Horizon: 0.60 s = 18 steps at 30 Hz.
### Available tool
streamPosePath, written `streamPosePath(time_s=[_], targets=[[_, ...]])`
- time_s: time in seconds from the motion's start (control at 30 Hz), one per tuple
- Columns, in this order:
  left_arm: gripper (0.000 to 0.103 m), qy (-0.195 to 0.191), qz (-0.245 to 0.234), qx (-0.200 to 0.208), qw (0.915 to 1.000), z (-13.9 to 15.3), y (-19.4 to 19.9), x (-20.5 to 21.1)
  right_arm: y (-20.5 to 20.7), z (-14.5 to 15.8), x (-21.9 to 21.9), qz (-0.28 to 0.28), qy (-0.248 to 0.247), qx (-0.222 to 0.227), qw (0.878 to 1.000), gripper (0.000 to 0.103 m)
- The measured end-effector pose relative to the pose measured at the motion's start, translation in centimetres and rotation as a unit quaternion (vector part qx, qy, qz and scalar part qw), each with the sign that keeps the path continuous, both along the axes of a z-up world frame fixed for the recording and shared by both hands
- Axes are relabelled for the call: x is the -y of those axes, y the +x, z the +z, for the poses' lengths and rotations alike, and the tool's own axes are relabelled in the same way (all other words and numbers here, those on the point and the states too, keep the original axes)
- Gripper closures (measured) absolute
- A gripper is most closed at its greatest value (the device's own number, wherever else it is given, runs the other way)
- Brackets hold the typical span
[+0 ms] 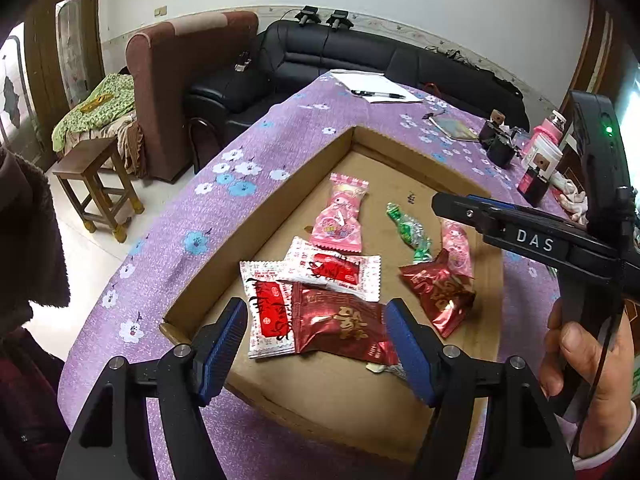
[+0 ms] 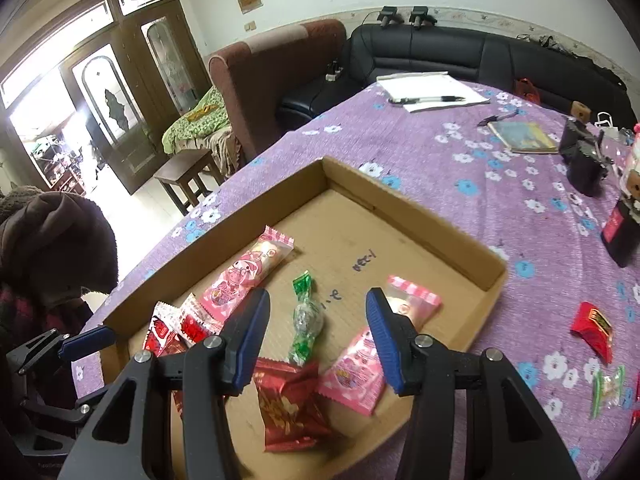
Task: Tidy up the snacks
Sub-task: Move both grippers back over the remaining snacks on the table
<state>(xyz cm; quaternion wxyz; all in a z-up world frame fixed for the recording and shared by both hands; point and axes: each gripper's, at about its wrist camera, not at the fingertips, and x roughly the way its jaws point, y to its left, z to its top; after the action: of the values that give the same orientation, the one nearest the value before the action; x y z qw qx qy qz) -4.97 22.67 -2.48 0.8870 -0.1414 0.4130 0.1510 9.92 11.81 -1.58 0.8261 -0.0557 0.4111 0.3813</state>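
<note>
Left gripper point(image 1: 316, 344): blue-padded jaws spread apart, holding nothing, poised over the near end of the cardboard tray point(image 1: 256, 216). Between its fingers: dark red foil packet point(image 1: 340, 326), overlapping a white-and-red sachet point(image 1: 266, 312). Just beyond: second white-and-red sachet point(image 1: 336, 268), then a pink wrapped snack point(image 1: 340, 220).

Right gripper point(image 2: 318, 330): jaws likewise apart, empty, above the same tray point(image 2: 440, 220). Ahead between its fingers: green twisted candy point(image 2: 306, 320). Below its tips: crumpled red foil packet point(image 2: 288, 404) and pink packet point(image 2: 356, 372); second pink packet point(image 2: 414, 300) just past its right finger.

Outside tray, to the right gripper's right, on the purple floral tablecloth point(image 2: 440, 152): red packet point(image 2: 594, 330), green-striped candy point(image 2: 608, 390).
</note>
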Motion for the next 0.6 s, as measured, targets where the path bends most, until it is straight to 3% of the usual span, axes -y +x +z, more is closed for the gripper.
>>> streamPosePath(time_s=[0.43, 0.6], targets=[[0.028, 0.018, -0.015, 0.009, 0.9997, 1.4, 0.4, 2.5, -0.6, 1.1, 3.5, -0.020, 0.010, 0.009, 1.000, 0.054], [0.020, 0.027, -0.029, 0.019, 0.9990, 2.3, 1.3, 4.5, -0.7, 1.5, 6.1, -0.039, 0.014, 0.013, 0.999, 0.050]])
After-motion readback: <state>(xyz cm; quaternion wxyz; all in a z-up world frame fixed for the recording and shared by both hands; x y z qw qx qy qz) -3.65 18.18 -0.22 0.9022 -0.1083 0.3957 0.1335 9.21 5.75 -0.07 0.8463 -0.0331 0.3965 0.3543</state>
